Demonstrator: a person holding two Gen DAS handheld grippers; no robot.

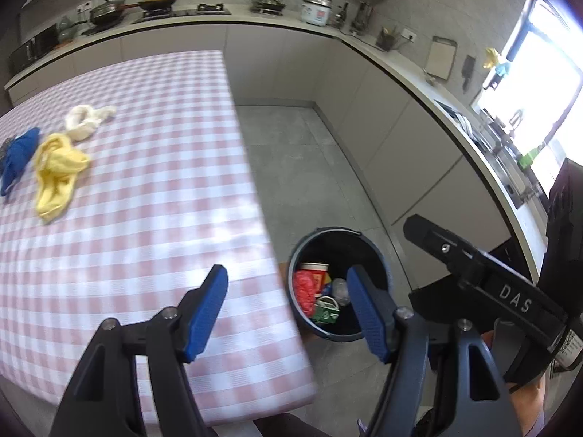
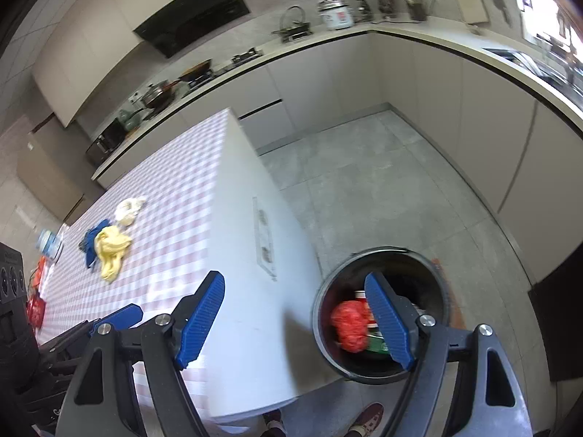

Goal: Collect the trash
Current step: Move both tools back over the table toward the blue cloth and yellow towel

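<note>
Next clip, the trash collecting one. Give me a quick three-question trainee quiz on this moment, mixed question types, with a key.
1. True or false: the left gripper holds a piece of trash.
2. Where does the bin stand?
A. on the checked table
B. on the floor beside the table
C. on the kitchen counter
3. Fill in: on the checked table, the cloth lying between the blue cloth and the white cloth is ____.

Key
1. False: both grippers are open with nothing between the fingers; same for the right gripper.
2. B
3. Yellow: the yellow cloth.
</note>
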